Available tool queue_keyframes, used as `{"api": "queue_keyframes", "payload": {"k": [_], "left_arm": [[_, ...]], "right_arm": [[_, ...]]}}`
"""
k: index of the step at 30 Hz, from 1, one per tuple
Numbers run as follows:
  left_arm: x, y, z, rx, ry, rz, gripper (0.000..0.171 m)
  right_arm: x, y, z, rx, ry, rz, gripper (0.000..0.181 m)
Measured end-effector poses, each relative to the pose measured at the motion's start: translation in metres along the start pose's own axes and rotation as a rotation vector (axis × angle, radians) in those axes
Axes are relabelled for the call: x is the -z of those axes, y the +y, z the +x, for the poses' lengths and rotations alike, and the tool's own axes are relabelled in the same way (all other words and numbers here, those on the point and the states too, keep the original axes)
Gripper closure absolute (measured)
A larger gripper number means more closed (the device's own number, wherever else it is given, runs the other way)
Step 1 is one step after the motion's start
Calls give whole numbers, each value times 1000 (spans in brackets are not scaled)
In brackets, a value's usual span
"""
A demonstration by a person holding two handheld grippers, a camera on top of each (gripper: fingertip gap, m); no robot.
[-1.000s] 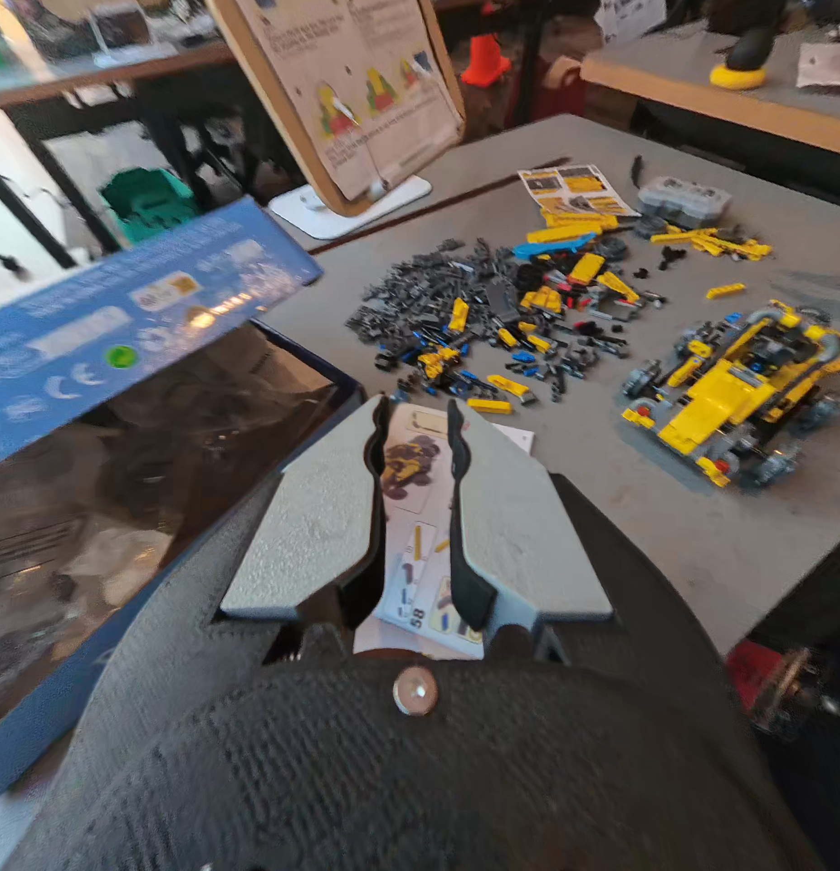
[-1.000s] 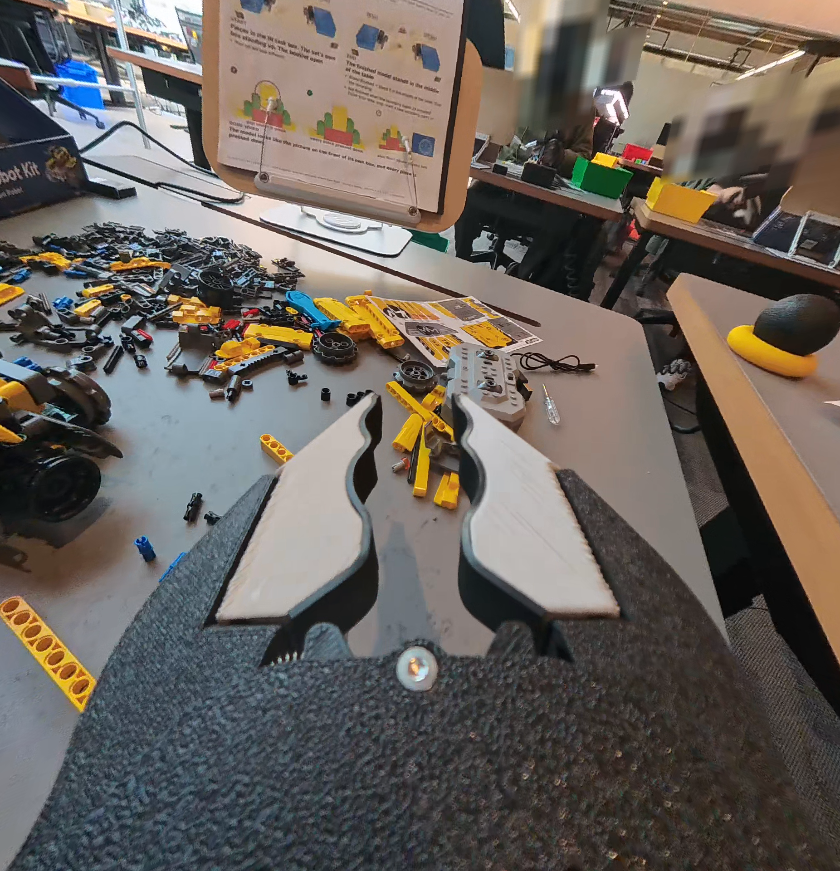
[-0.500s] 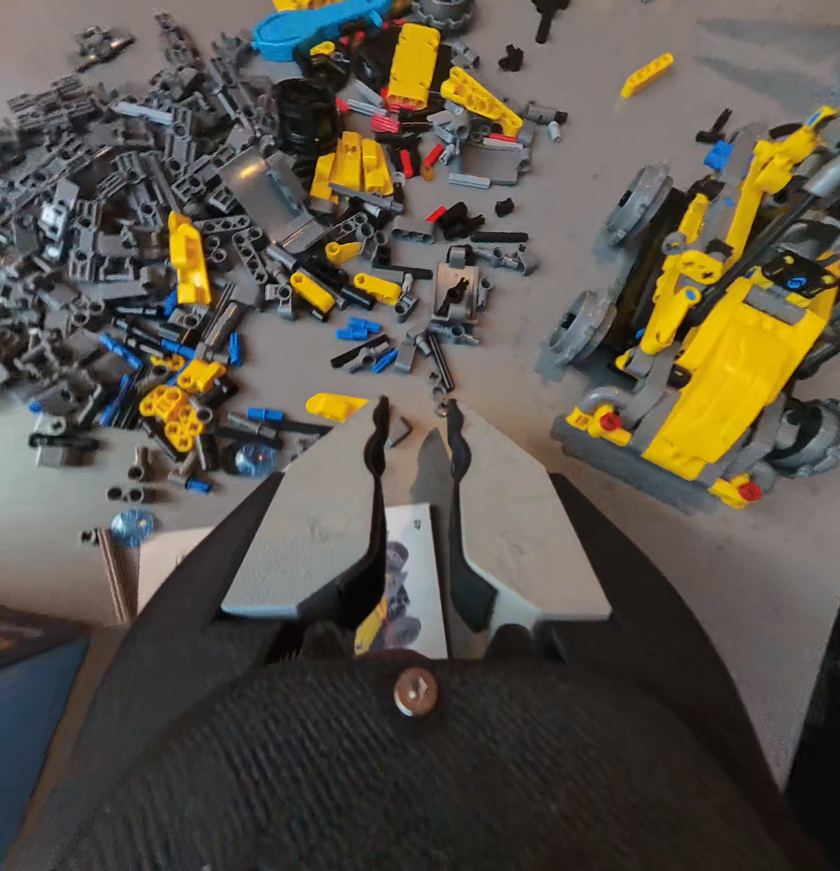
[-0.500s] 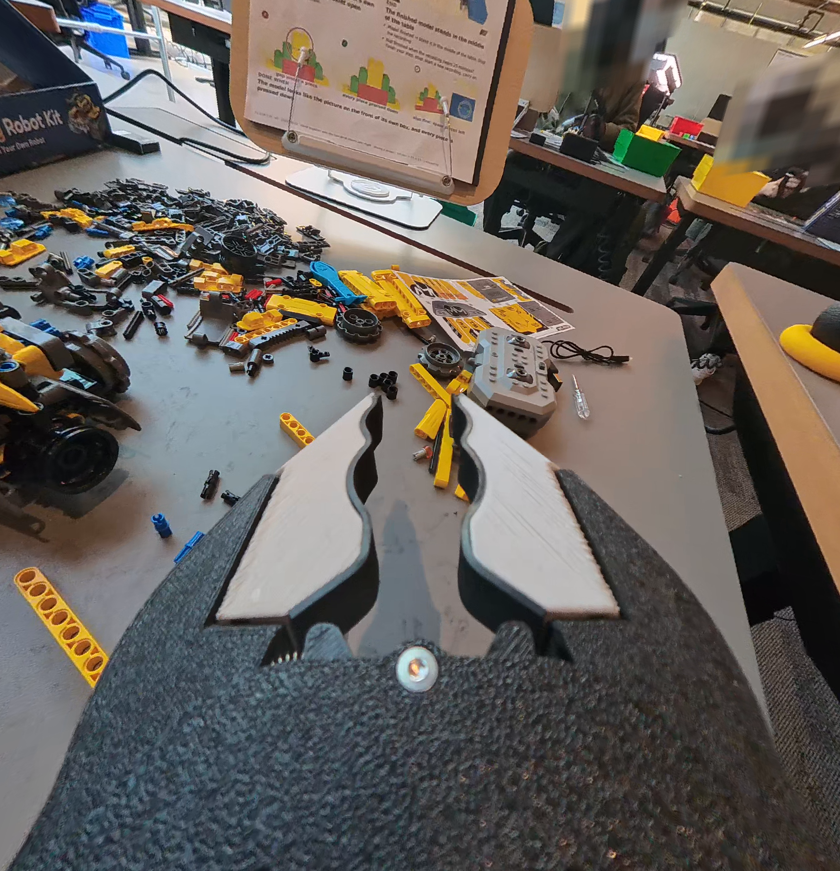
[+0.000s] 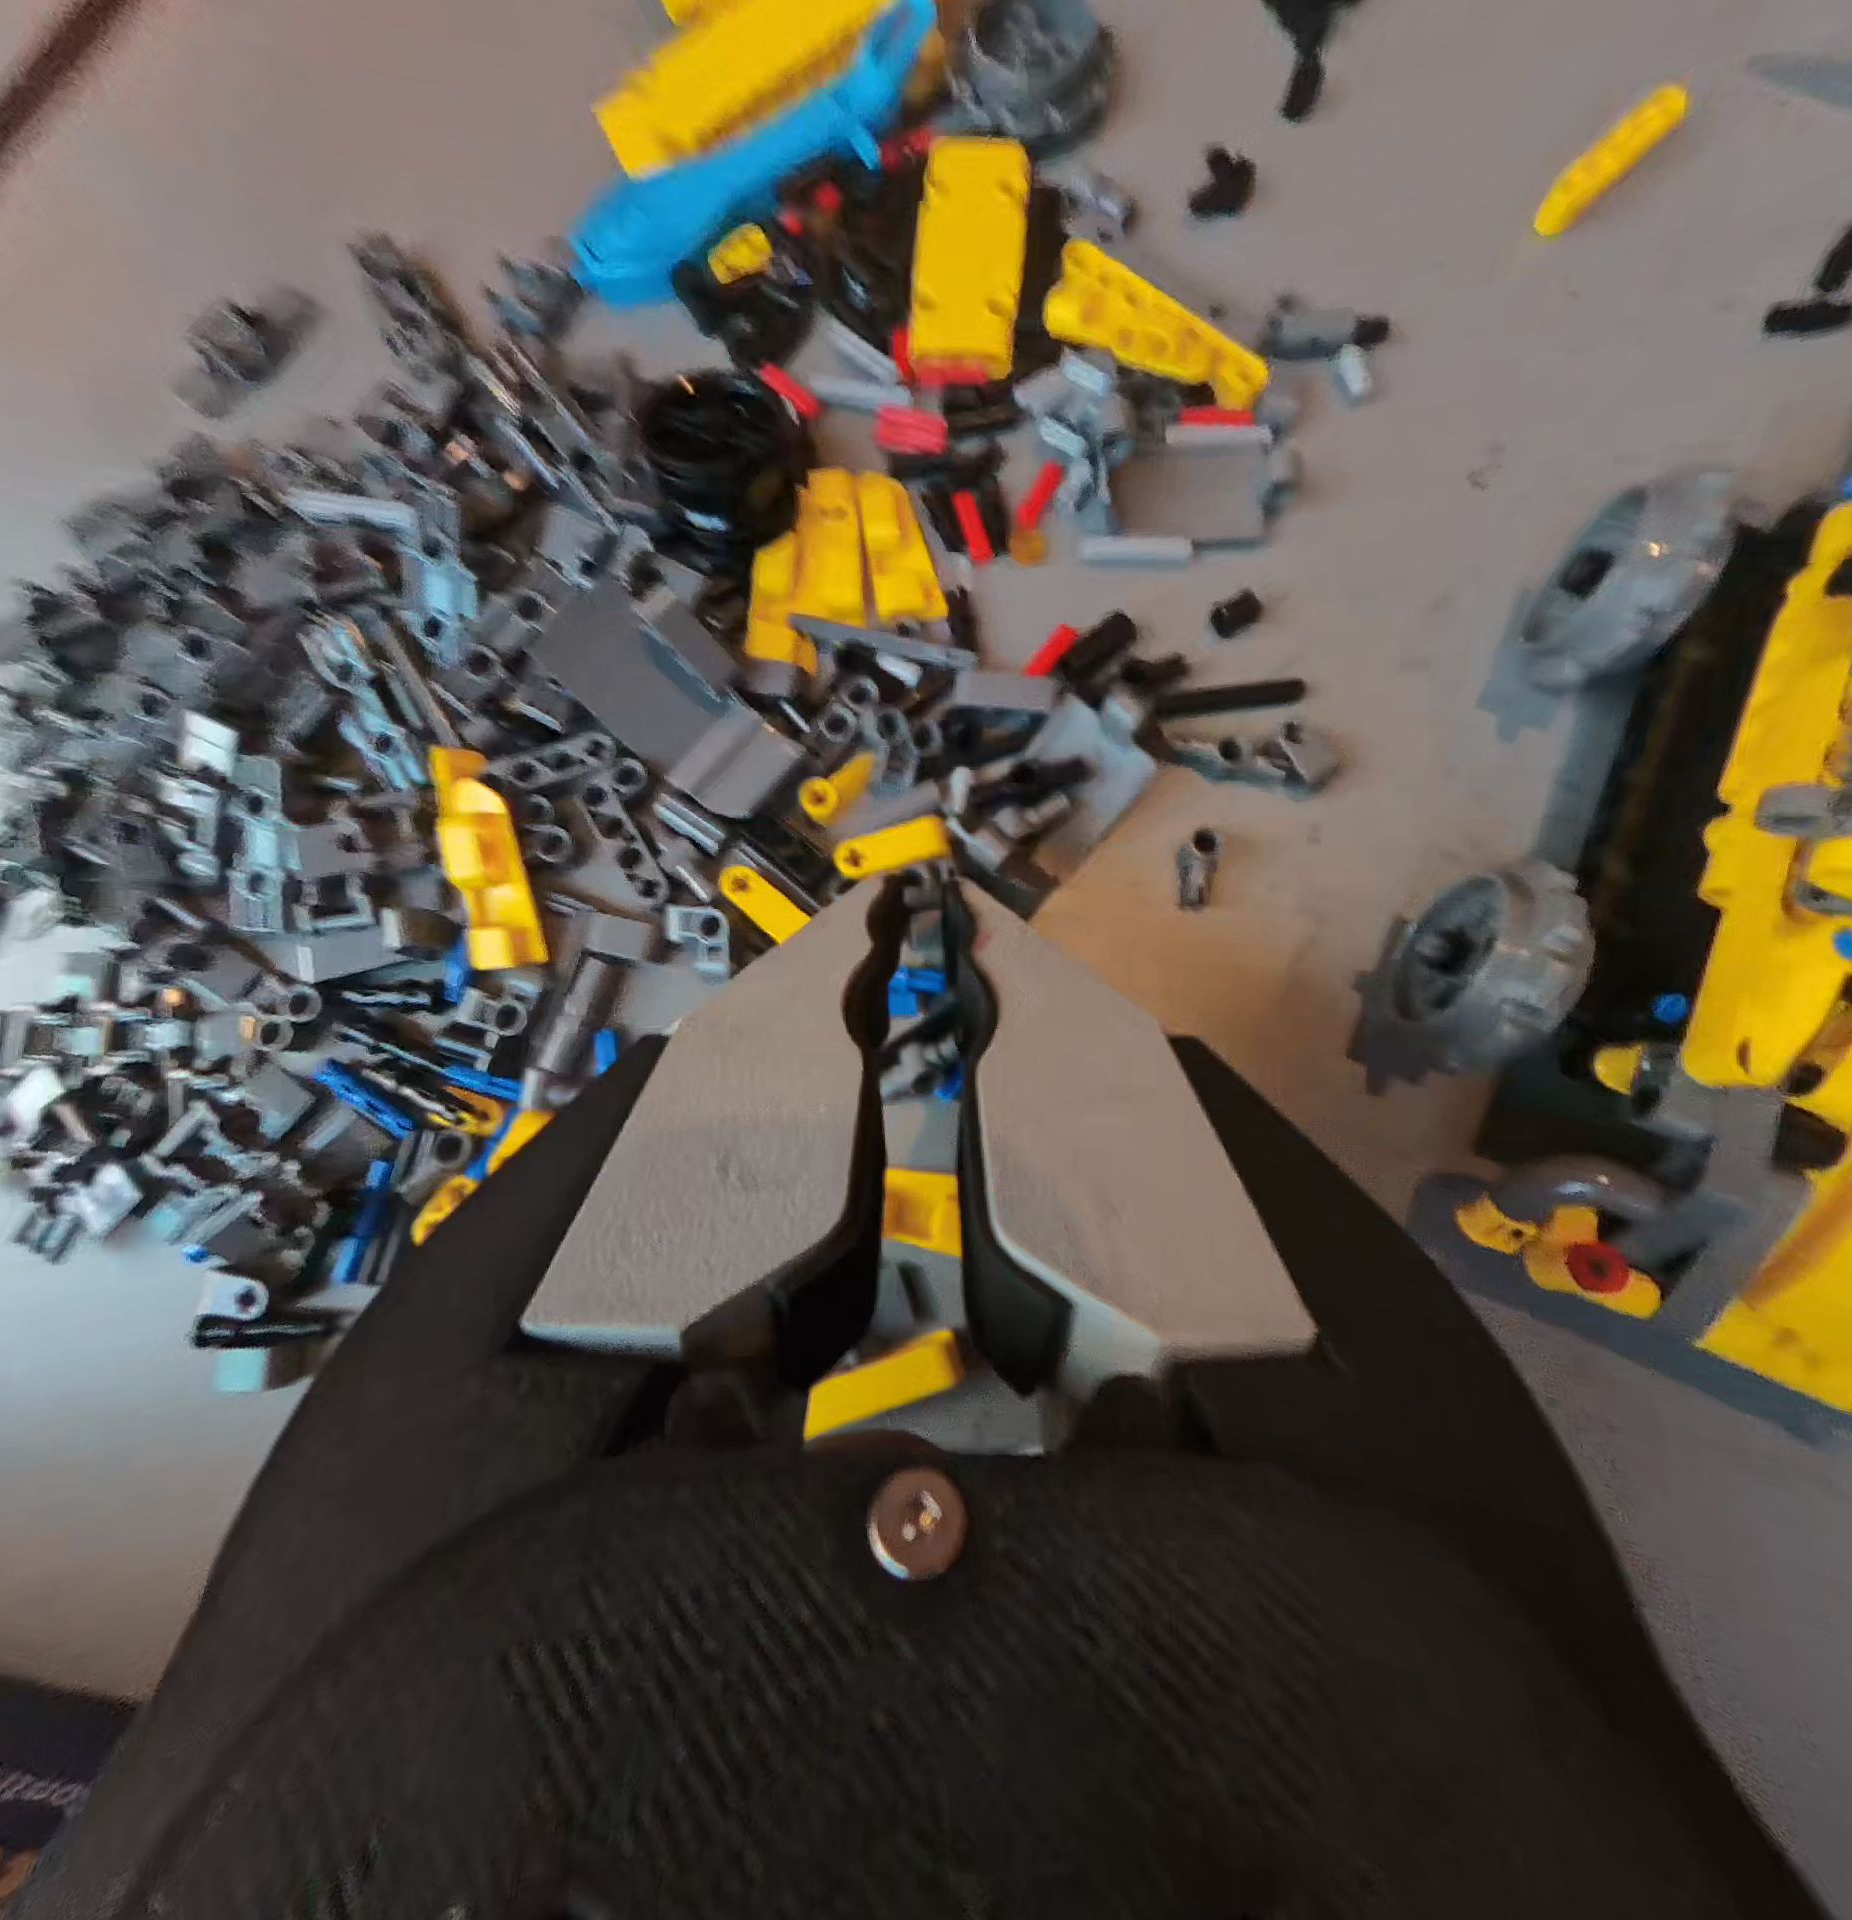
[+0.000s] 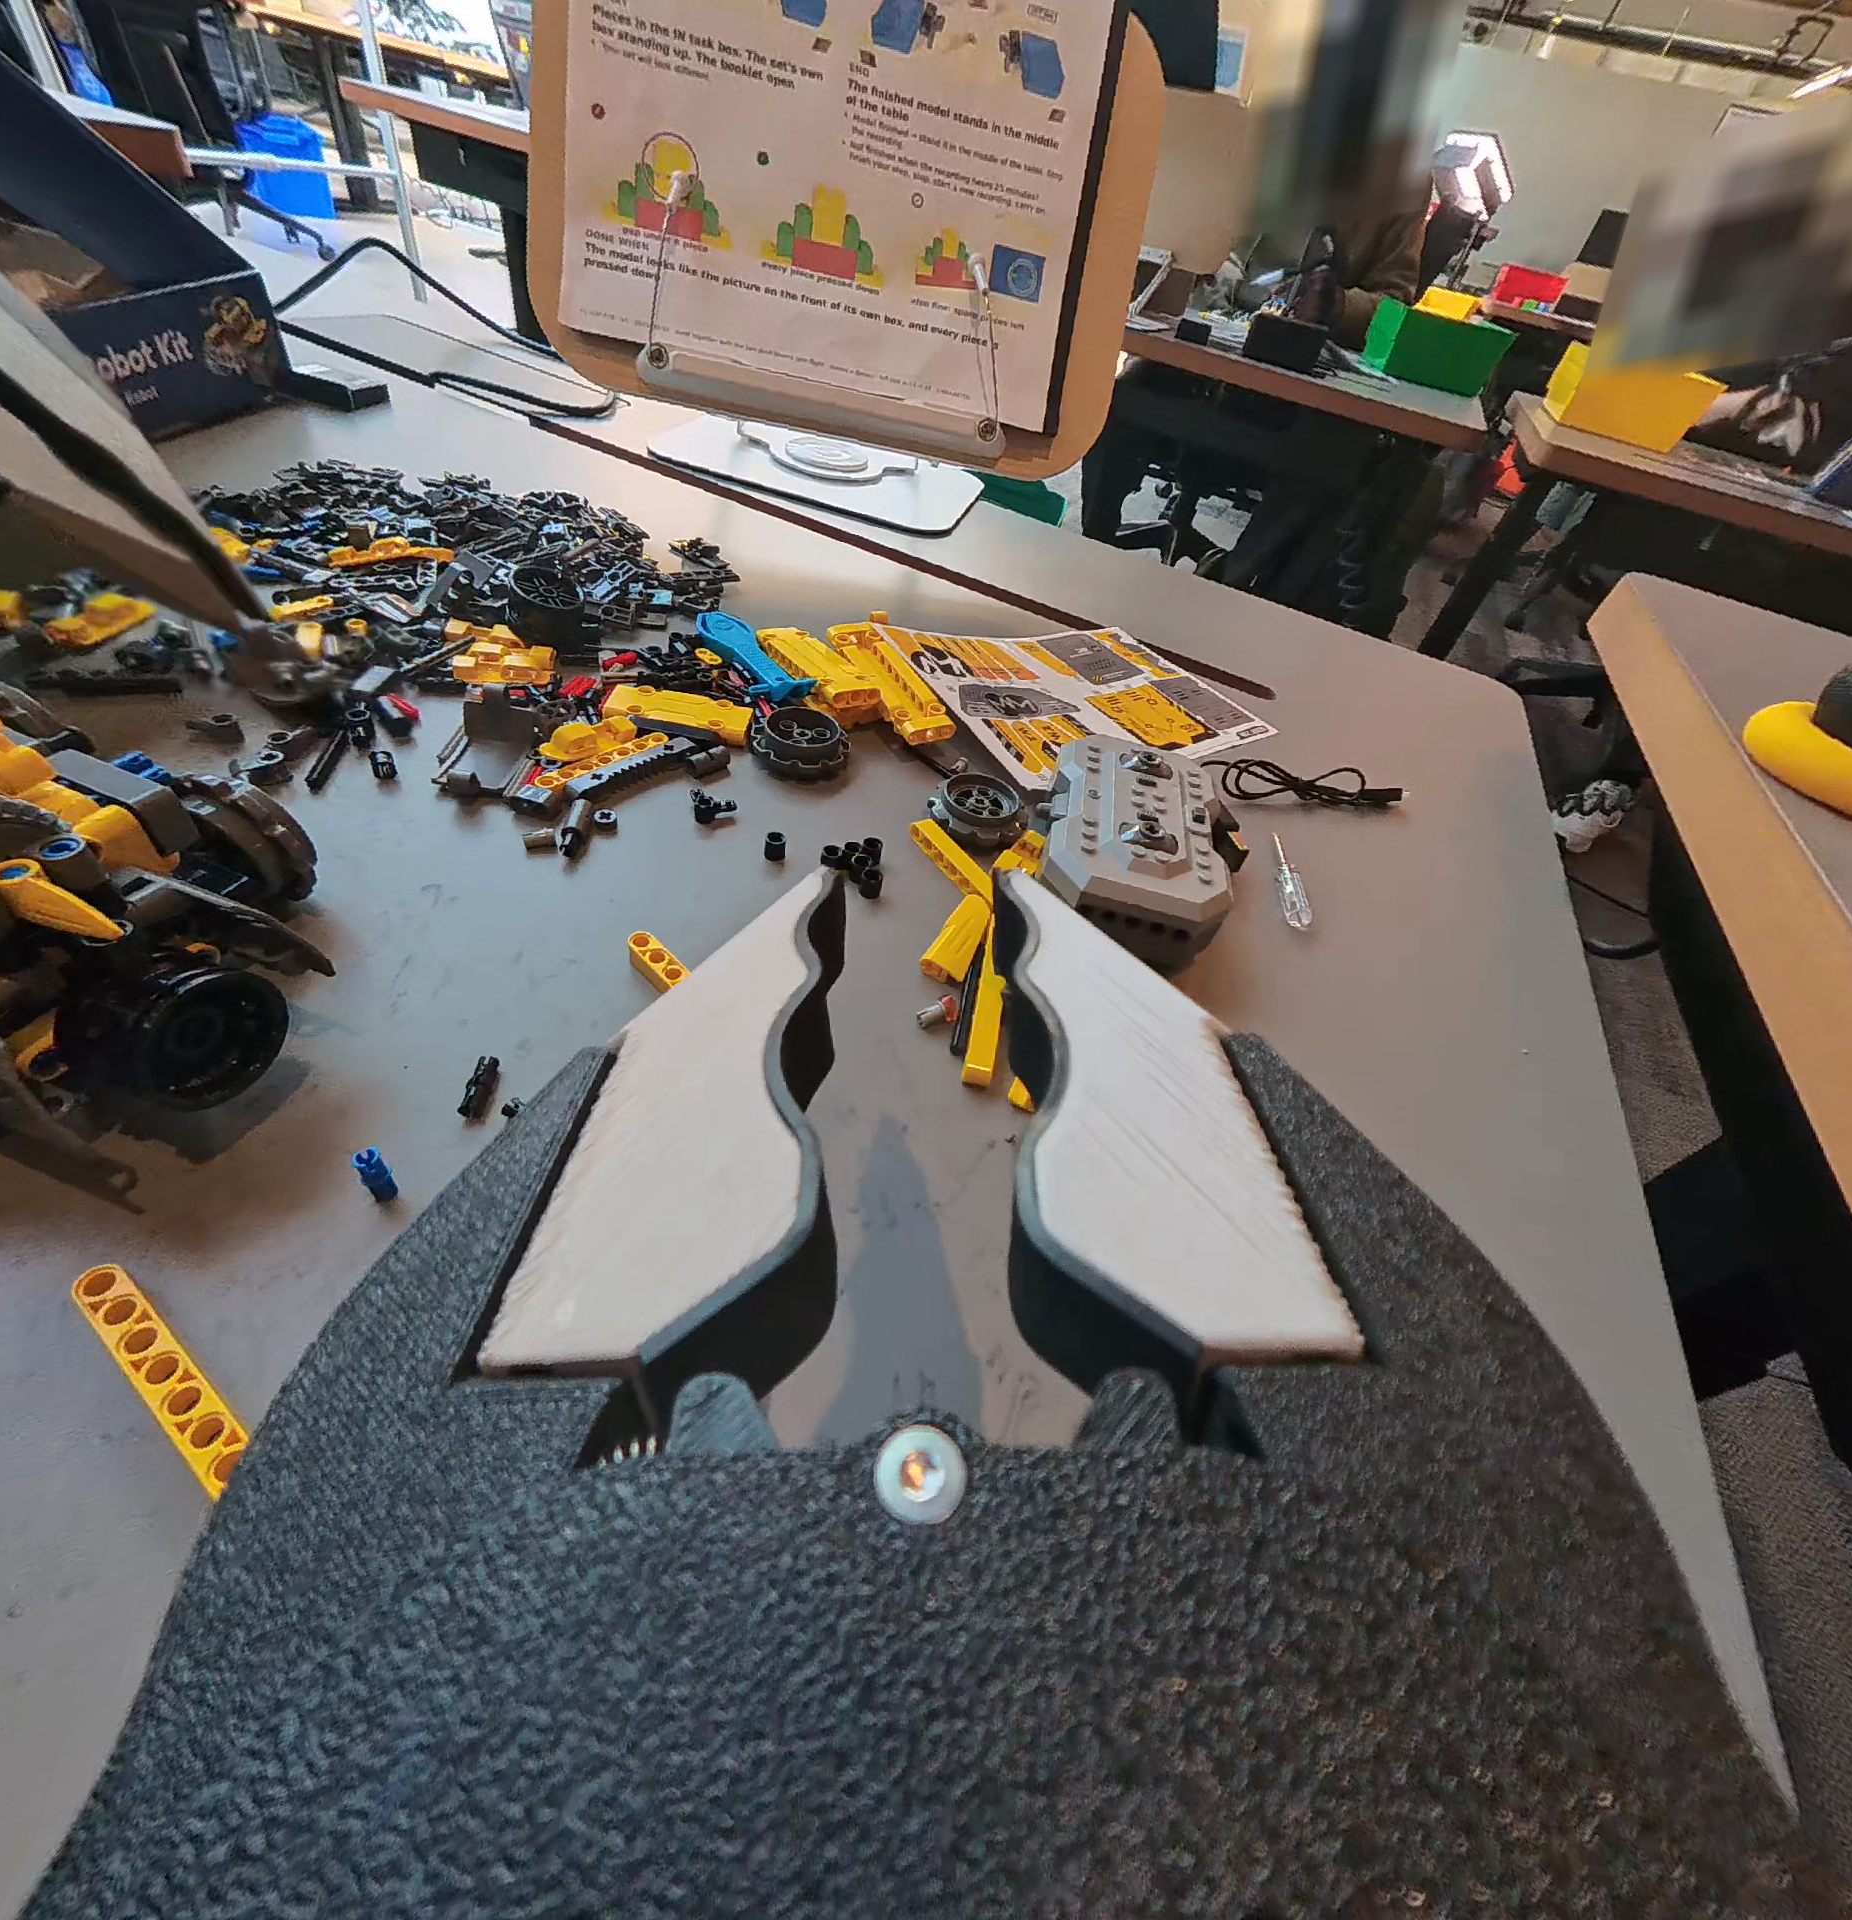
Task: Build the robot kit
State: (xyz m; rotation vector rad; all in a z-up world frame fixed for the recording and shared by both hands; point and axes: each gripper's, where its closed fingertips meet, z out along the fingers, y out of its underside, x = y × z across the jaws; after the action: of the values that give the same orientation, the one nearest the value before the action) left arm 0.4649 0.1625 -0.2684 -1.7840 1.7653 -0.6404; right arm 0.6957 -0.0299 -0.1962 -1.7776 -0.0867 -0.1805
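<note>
My left gripper (image 5: pixel 917 891) points down at the near edge of a pile of grey, black and yellow building parts (image 5: pixel 382 831). Its jaws are nearly together around a small grey piece (image 5: pixel 917 881), just below a short yellow liftarm (image 5: pixel 891 850); the view is blurred. A half-built yellow and grey vehicle (image 5: pixel 1784 883) stands to its right. My right gripper (image 6: pixel 917 883) is open and empty, hovering over the table near loose yellow beams (image 6: pixel 958 925) and a grey battery box (image 6: pixel 1135 842). The left gripper (image 6: pixel 267 649) also shows at far left in the right wrist view, with its tips in the pile (image 6: pixel 486 561).
A stand with an instruction sheet (image 6: pixel 839 208) and a dark blue box (image 6: pixel 163 353) sit at the back. A printed leaflet (image 6: pixel 1088 696), black cable (image 6: pixel 1306 779), small screwdriver (image 6: pixel 1291 883) and long yellow beam (image 6: pixel 158 1371) lie on the table (image 6: pixel 1473 1039). The vehicle (image 6: pixel 91 904) is at left. The left gripper's tips are roughly 30 cm from the right gripper's.
My left gripper swung from the blue box and booklet over to the parts pile, lowered into its edge, and its jaws narrowed. My right gripper stayed open and barely shifted.
</note>
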Motion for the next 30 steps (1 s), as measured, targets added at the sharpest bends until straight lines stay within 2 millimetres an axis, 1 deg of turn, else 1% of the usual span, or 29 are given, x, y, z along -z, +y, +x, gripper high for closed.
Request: {"api": "queue_keyframes", "payload": {"k": [1,2,4,7,10,11,13,16,17,19,22,25,27,30], "left_arm": [[3,-8,-1,0,3,41,165],[7,-15,2,6,31,83,163],[11,-22,0,17,34,118,159],[14,-17,-16,23,-43,124,158],[18,-15,-25,91,-66,179,156],[20,-13,-32,115,-93,183,156],[26,-9,-52,166,-186,188,154],[39,-8,-88,320,-353,255,155],[42,-8,-93,350,-372,276,152],[47,-9,-99,369,-402,307,146],[60,-7,-118,406,-531,333,138],[72,-4,-130,438,-596,364,117],[72,3,-134,469,-592,345,115],[63,9,-131,496,-547,316,115]], "right_arm": [[0,0,1,-5,0,1,153],[0,0,1,-9,0,2,153],[0,1,2,-16,-3,-1,153],[-2,3,2,-22,-7,-14,153],[-3,6,3,-20,-2,-26,153],[-4,6,3,-20,0,-32,153],[-4,7,3,-16,4,-38,153],[-4,8,5,-11,19,-41,154],[-4,8,6,-12,23,-44,154],[-4,9,8,-19,28,-50,154],[-5,10,9,-27,30,-54,154],[-5,10,9,-27,30,-55,154],[-5,11,9,-24,31,-60,155],[-6,12,9,-15,37,-67,155]]}}
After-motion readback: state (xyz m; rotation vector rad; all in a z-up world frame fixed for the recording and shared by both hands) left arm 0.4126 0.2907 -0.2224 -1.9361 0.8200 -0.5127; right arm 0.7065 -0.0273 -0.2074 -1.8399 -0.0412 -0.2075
